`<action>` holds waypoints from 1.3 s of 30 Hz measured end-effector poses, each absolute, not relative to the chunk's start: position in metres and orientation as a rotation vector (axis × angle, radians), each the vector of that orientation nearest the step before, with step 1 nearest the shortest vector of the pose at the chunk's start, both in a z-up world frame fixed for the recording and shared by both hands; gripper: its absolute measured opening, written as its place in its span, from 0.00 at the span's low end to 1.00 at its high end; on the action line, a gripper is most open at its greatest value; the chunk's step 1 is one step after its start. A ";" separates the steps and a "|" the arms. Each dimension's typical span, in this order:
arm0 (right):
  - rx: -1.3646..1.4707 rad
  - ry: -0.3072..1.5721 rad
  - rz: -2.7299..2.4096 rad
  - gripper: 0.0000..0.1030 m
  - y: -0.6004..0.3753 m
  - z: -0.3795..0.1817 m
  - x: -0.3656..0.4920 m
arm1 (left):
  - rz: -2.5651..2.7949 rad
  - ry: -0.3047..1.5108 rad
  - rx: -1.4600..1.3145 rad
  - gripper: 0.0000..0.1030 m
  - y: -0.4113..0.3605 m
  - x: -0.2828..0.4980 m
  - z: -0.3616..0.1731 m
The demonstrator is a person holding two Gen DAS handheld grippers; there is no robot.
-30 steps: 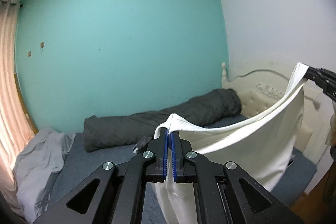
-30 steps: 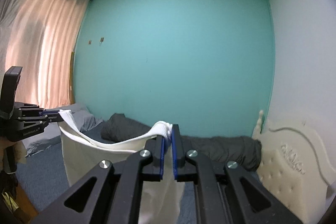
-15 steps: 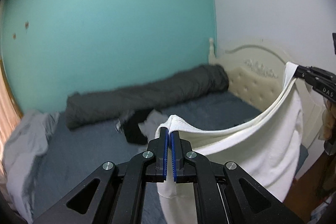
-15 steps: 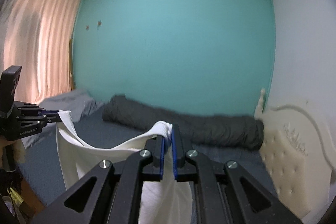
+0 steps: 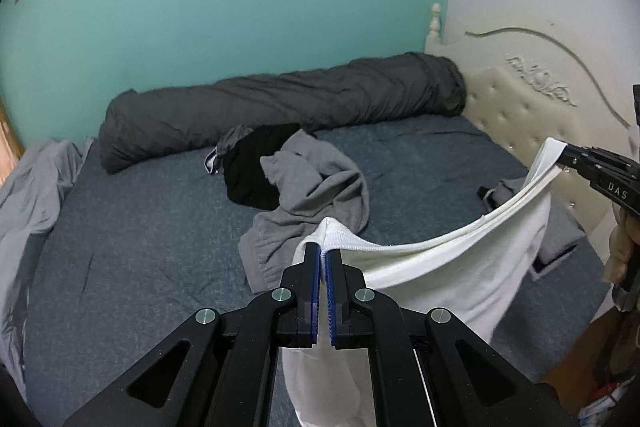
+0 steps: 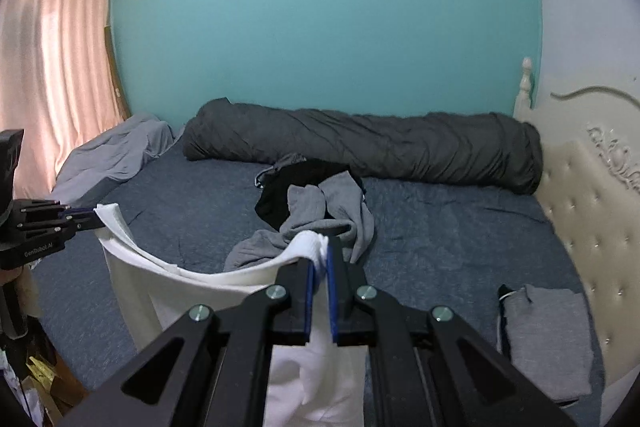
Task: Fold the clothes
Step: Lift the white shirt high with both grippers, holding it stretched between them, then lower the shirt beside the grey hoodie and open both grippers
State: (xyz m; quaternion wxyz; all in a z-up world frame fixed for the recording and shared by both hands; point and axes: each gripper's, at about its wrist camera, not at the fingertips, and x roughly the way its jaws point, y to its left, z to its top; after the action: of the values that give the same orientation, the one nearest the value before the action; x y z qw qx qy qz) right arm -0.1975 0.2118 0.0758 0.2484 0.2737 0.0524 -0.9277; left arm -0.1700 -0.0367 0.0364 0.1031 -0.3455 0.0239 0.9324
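A white garment (image 5: 448,279) hangs in the air between my two grippers, over the near edge of the bed. My left gripper (image 5: 323,251) is shut on one top corner of it. My right gripper (image 6: 320,255) is shut on the other top corner. The garment (image 6: 192,291) sags in a curve between them and drapes down below. In the left wrist view the right gripper (image 5: 568,157) shows at the right edge. In the right wrist view the left gripper (image 6: 90,221) shows at the left edge.
A blue bed (image 5: 120,235) lies below. A pile of grey and black clothes (image 5: 304,179) sits at its middle. A rolled dark duvet (image 6: 360,147) lies along the teal wall. A folded grey garment (image 6: 544,339) lies near the cream headboard (image 6: 592,211). Grey sheets (image 6: 116,151) bunch by the curtain.
Both grippers have tilted downward with the white garment, so the bed and the clothes pile now fill the views. The grip on both corners is unchanged.
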 end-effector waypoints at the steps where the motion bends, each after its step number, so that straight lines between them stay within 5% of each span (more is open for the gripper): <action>1: 0.756 0.140 -2.526 0.05 0.208 0.070 -0.212 | 2.751 0.055 -1.028 0.03 -0.039 -0.182 0.031; 16: 0.820 0.190 -2.543 0.05 0.152 0.010 -0.388 | 2.725 -0.027 -1.153 0.03 -0.061 -0.361 -0.040; 29: 1.186 0.300 -2.447 0.05 0.124 -0.193 -0.500 | 2.594 -0.071 -1.478 0.03 -0.060 -0.462 -0.246; 39: 1.175 0.217 -2.440 0.05 0.121 -0.244 -0.548 | 2.612 -0.181 -1.465 0.03 -0.071 -0.509 -0.279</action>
State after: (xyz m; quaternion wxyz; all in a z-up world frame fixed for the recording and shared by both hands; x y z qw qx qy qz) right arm -0.5477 0.1210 -0.2439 0.2107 0.4228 0.0781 -0.8779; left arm -0.5090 -0.0711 -0.2791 0.0704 -0.4871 -0.0603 0.8684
